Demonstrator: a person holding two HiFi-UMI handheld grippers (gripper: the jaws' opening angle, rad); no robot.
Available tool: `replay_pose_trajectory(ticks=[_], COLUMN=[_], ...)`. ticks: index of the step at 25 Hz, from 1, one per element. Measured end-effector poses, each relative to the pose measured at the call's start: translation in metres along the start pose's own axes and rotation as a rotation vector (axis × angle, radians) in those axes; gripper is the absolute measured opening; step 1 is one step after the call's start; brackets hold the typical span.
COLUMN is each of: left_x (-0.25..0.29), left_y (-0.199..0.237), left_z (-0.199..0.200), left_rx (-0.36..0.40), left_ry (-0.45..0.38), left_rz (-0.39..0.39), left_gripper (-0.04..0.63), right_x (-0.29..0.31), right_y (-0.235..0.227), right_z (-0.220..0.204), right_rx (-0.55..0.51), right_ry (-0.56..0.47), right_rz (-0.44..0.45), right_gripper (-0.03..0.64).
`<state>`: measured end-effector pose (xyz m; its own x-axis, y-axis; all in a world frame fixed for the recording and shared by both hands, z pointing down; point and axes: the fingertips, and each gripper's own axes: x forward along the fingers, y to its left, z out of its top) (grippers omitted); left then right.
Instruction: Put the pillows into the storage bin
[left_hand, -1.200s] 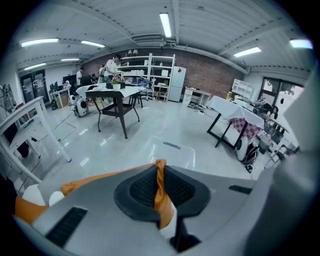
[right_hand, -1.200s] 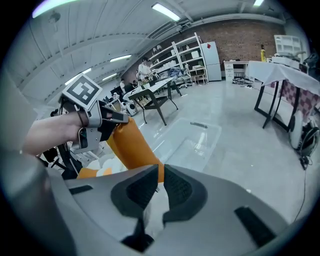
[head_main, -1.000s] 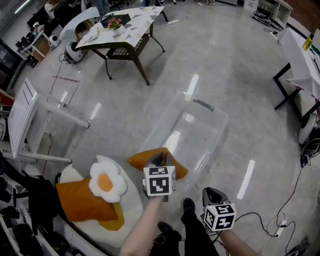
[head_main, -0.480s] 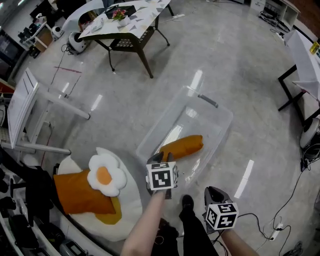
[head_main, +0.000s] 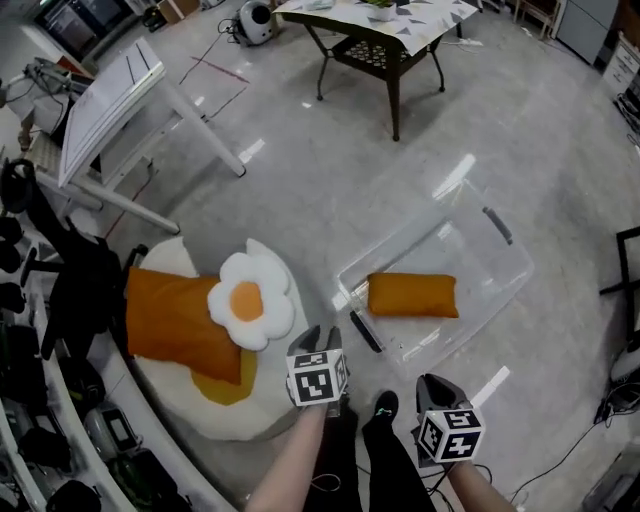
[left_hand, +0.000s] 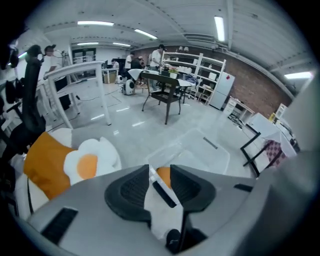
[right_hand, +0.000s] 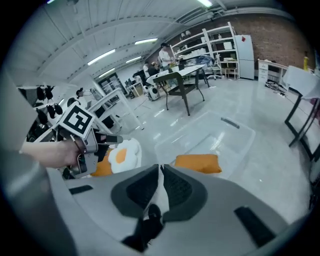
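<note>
Glossy floor (head_main: 330, 170), orange pillow (head_main: 412, 296) in clear bin (head_main: 472, 252); left gripper (left_hand: 160, 172) jaws just opening, empty; right gripper (right_hand: 160, 169) jaws together.

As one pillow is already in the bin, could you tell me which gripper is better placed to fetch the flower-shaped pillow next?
Left, probably. The left gripper is closer to the flower-shaped pillow, and its jaws have just been opening with nothing between; the right gripper is shut and farther off.
</note>
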<state>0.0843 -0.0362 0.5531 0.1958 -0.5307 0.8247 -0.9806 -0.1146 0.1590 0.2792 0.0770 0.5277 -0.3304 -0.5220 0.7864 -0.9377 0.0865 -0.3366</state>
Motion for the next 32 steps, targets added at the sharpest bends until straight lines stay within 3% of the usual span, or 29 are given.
replay_pose_trajectory(ticks=[8, 16, 24, 28, 32], left_x=[-0.005, 0.014, 0.066, 0.096, 0.126], left_y=[0.156, 0.276, 0.344, 0.353, 0.359], left_z=[-0.044, -0.105, -0.163, -0.194, -0.211], left_rx=[-0.213, -0.371, -0.454, -0.458, -0.461], left_ry=[-0.011, 0.037, 0.088, 0.157, 0.173], left_rz=[0.174, 0.247, 0.252, 0.229, 0.186], left_gripper=[0.126, 0.144, 0.164, 0.184, 0.216], right_x=[0.088, 0.178, 0.251, 0.282, 0.309], right_y=[0.095, 0.205, 0.267, 0.274, 0.278], right_z=[0.011, -0.019, -0.067, -0.084, -0.095], right_rx=[-0.169, -0.336, -0.450, -0.468, -0.498], right_ry=[0.089, 0.191, 0.300, 0.337, 0.356], right_rz=[0.128, 0.261, 0.336, 0.338, 0.343], right_gripper=[0.032, 0.032, 0.032, 0.032, 0.032])
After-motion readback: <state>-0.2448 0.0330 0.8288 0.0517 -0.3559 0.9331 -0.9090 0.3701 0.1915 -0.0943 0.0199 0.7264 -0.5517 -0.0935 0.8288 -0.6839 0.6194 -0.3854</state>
